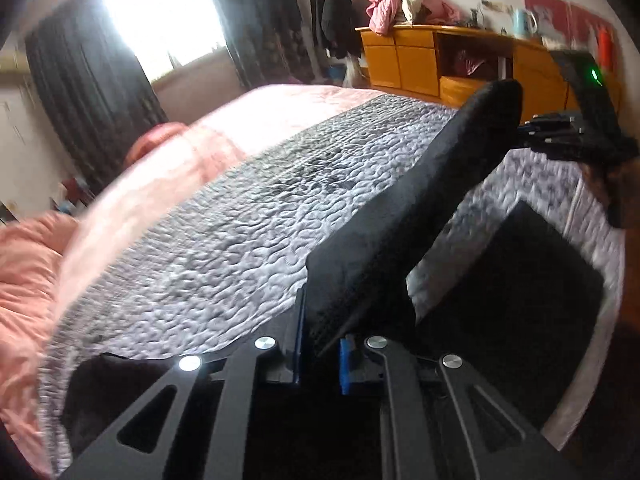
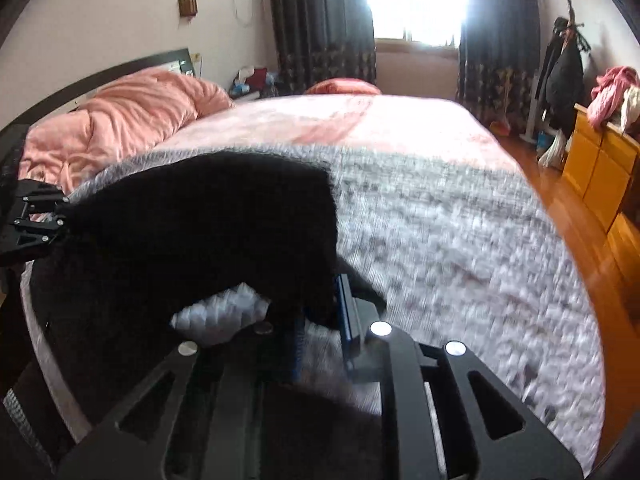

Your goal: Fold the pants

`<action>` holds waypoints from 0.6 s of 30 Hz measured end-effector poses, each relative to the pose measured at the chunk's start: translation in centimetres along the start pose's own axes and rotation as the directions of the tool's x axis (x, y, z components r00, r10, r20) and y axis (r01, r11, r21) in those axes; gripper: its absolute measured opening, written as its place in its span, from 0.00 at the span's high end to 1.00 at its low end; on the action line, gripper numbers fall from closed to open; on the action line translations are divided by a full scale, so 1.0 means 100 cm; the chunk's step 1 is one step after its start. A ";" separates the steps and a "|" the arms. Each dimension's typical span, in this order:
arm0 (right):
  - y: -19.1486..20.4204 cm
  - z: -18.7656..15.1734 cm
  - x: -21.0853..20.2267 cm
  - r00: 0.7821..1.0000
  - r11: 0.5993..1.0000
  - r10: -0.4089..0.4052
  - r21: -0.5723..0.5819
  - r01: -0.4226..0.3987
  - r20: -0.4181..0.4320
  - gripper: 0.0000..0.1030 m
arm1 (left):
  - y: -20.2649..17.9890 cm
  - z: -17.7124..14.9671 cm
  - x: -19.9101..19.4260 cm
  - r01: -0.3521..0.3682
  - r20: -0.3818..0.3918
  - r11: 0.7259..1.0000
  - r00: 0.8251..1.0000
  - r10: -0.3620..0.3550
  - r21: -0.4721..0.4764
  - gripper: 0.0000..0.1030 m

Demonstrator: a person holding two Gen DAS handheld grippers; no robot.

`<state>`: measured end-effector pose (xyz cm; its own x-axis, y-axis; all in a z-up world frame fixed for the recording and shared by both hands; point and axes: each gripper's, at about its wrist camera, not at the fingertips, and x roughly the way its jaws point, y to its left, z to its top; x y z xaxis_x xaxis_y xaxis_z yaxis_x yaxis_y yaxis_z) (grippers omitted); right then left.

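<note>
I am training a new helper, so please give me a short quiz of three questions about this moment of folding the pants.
1. True or false: both grippers grip the black pants.
2. What do the pants hang over? A) wooden floor B) grey quilted cover C) yellow cabinet
3. What lies on top of the yellow cabinet, at its end nearest the window?

Key: 1 true: left gripper and right gripper are both shut on the fabric. 2 B. 3 a pile of pink clothes.

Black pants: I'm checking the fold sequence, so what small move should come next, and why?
Probably carry the lifted edge across and lay it flat. Both the left gripper and right gripper are shut on the black pants, stretched between them above the grey quilt.
</note>
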<state>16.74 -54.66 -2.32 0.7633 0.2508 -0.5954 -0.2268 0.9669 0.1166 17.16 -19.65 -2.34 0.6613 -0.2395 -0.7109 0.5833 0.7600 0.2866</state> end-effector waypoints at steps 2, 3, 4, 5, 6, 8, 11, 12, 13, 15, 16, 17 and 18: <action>0.004 -0.018 -0.003 1.000 1.000 0.007 0.000 -0.007 -0.030 0.87 | -0.015 -0.014 -0.006 -0.028 0.000 1.000 1.000 0.028 0.008 0.88; 0.008 -0.030 -0.008 0.999 1.000 0.015 0.000 -0.015 -0.045 0.88 | -0.021 -0.019 -0.009 -0.034 -0.001 0.999 0.999 0.034 0.009 0.88; 0.010 -0.038 -0.012 0.998 1.000 0.021 0.003 -0.021 -0.052 0.88 | -0.028 -0.025 -0.012 -0.039 0.000 0.999 0.999 0.039 0.014 0.88; 0.013 -0.047 -0.018 0.998 1.000 0.027 0.012 -0.027 -0.059 0.89 | -0.037 -0.032 -0.018 -0.048 0.007 0.999 0.999 0.048 0.022 0.88; 0.014 -0.054 -0.022 0.997 0.999 0.035 0.021 -0.034 -0.062 0.89 | -0.042 -0.037 -0.022 -0.054 0.010 0.998 0.999 0.054 0.028 0.88; 0.016 -0.069 -0.031 0.997 0.998 0.047 0.038 -0.044 -0.066 0.89 | -0.057 -0.048 -0.031 -0.072 0.016 0.996 0.997 0.071 0.047 0.88; 0.017 -0.092 -0.038 0.994 0.998 0.039 0.050 -0.034 -0.098 0.90 | -0.095 -0.072 -0.040 -0.122 0.030 0.986 0.992 0.119 0.116 0.88; 0.017 -0.101 -0.037 0.992 0.998 0.032 0.052 -0.026 -0.126 0.90 | -0.108 -0.079 -0.038 -0.141 0.024 0.979 0.990 0.139 0.146 0.88; 0.018 -0.107 -0.036 0.988 0.999 0.023 0.047 -0.016 -0.150 0.90 | -0.116 -0.087 -0.038 -0.148 0.017 0.976 0.989 0.147 0.163 0.88; 0.017 -0.121 -0.033 0.980 0.999 0.008 0.034 -0.001 -0.200 0.89 | -0.135 -0.102 -0.030 -0.148 -0.001 0.971 0.989 0.151 0.189 0.88; 0.016 -0.127 -0.031 0.975 0.999 0.006 0.033 0.001 -0.222 0.89 | -0.143 -0.109 -0.023 -0.139 -0.030 0.973 0.989 0.147 0.184 0.87; 0.016 -0.134 -0.030 0.970 0.999 -0.003 0.032 0.012 -0.245 0.86 | -0.149 -0.115 -0.017 -0.127 -0.054 0.977 0.989 0.138 0.172 0.86; 0.015 -0.139 -0.029 0.966 0.999 -0.012 0.034 0.022 -0.258 0.77 | -0.152 -0.120 -0.011 -0.121 -0.071 0.980 0.988 0.133 0.155 0.86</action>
<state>5.80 -54.60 -11.45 0.5844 0.2187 -0.7815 -0.1894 0.9731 0.1307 1.89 -23.68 -13.58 0.6978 -0.0921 -0.7103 0.5649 0.6806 0.4667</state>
